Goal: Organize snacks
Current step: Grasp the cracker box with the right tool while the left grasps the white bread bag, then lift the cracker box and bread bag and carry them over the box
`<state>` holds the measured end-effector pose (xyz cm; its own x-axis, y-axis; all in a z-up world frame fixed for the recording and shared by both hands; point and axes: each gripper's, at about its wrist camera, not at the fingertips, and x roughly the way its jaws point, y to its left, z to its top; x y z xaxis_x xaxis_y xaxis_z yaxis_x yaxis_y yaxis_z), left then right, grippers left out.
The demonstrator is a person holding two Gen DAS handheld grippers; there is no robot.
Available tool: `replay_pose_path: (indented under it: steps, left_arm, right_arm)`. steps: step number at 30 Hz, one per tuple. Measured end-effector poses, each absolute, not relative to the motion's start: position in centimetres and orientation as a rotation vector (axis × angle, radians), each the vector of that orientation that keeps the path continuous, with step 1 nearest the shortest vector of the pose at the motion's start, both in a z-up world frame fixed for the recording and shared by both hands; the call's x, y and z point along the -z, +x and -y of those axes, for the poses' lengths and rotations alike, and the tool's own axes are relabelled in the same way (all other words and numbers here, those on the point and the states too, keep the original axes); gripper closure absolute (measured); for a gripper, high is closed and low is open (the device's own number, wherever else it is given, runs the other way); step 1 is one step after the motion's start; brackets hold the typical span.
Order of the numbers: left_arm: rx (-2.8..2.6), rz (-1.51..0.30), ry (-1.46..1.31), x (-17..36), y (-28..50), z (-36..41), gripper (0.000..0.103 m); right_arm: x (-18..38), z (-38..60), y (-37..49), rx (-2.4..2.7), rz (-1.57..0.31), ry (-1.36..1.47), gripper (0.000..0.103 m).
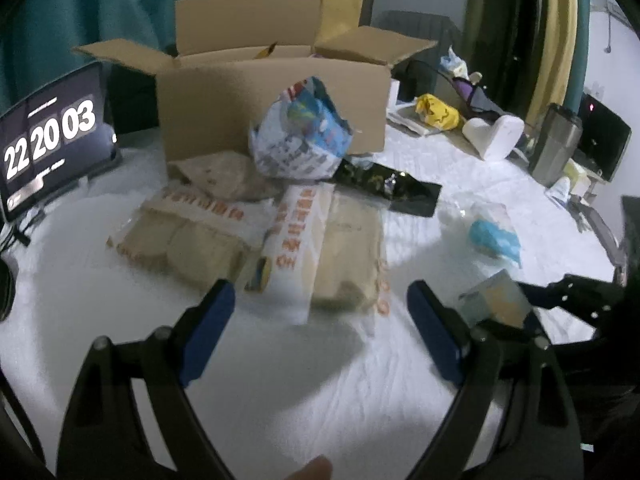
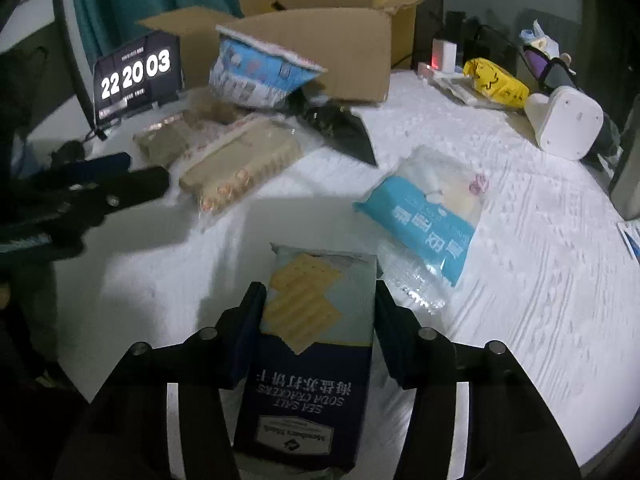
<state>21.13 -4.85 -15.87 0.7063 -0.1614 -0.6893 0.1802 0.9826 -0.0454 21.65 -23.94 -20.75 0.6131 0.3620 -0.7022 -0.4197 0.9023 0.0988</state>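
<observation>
My right gripper (image 2: 318,300) is shut on a blue pack of sea salt soda crackers (image 2: 312,344), held above the white table; the pack also shows at the right in the left wrist view (image 1: 496,300). My left gripper (image 1: 320,300) is open and empty, just short of two beige biscuit packs (image 1: 340,248) (image 1: 188,236). A blue-and-white bag (image 1: 300,132) leans on an open cardboard box (image 1: 272,96). A black packet (image 1: 392,188) lies beside it. A light blue snack pack (image 2: 428,220) lies to the right of the crackers.
A tablet clock (image 1: 48,136) stands at the left. A yellow bag (image 2: 496,80), a white foam block (image 2: 568,120) and clutter line the table's far right. A grey canister (image 1: 556,144) stands by a dark screen. The box flaps (image 2: 192,20) stick out.
</observation>
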Motion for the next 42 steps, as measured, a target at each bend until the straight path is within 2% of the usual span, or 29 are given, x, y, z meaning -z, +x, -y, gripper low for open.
replay_pose_path:
  steps: [15, 29, 36, 42]
  left_arm:
    - [0.227, -0.892, 0.120, 18.9, 28.7, 7.5, 0.012]
    - [0.307, -0.916, 0.223, 19.6, 26.9, 11.5, 0.013]
    - [0.316, -0.896, 0.226, 19.1, 26.3, 11.8, 0.023]
    - [0.344, -0.853, 0.180, 16.8, 24.2, 10.8, 0.024]
  right_arm:
    - [16.6, 26.7, 26.4, -0.498, -0.678, 0.018, 0.048]
    - [16.0, 28.4, 27.7, -0.462, -0.659, 0.053, 0.049]
    - [14.7, 29.0, 27.2, -0.436, -0.627, 0.049, 0.049]
    - [13.5, 28.9, 26.9, -0.435, -0.601, 0.043, 0.049]
